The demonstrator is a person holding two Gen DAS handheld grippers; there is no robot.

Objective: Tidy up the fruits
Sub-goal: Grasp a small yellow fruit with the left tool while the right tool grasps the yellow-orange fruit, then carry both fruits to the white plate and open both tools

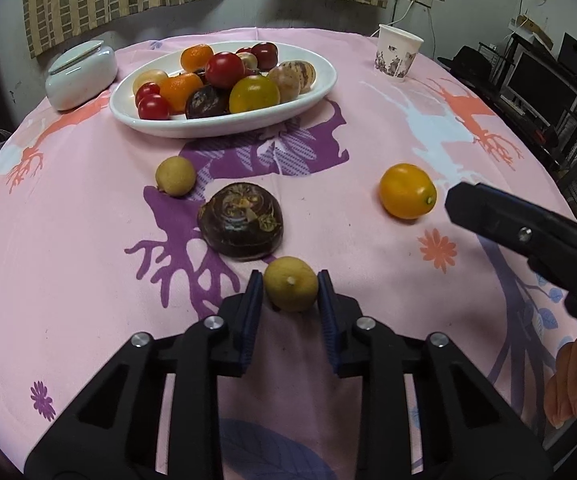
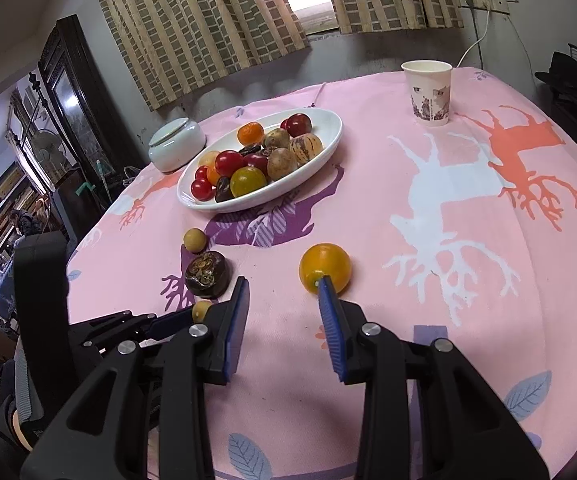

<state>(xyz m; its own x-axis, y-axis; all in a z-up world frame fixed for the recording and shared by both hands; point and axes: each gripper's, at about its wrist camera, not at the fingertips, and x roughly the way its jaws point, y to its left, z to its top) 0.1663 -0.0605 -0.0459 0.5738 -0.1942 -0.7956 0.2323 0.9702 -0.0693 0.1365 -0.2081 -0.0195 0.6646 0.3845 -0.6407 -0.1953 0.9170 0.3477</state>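
So the left gripper (image 1: 290, 280) has its blue pads clamped on a small yellowish-tan round fruit (image 1: 291, 284) that sits low on the pink tablecloth (image 1: 88, 220), one pad pressed on each side of it. Just beyond that fruit, nearly touching it, is a dark brown flattish fruit (image 1: 240, 222) with a curled dry top, and a bit further toward the plate lies a second small tan fruit (image 1: 175, 176). Over on the right side an orange-yellow tomato-looking fruit (image 1: 407, 191) sits alone on the cloth. The right gripper (image 2: 284, 288) has its jaws apart with nothing between them; from its own camera the tip of one blue pad overlaps the near edge of that orange fruit, but I honestly can't tell if it touches it. The white oval plate (image 1: 312, 96) further back is already piled up with red tomatoes, a couple of small oranges, a yellow-green tomato, some striped pale ones and another dark brown one. A paper cup (image 1: 398, 53) stands at the far right of the table and a lidded white ceramic jar (image 1: 80, 76) sits just left of the plate.
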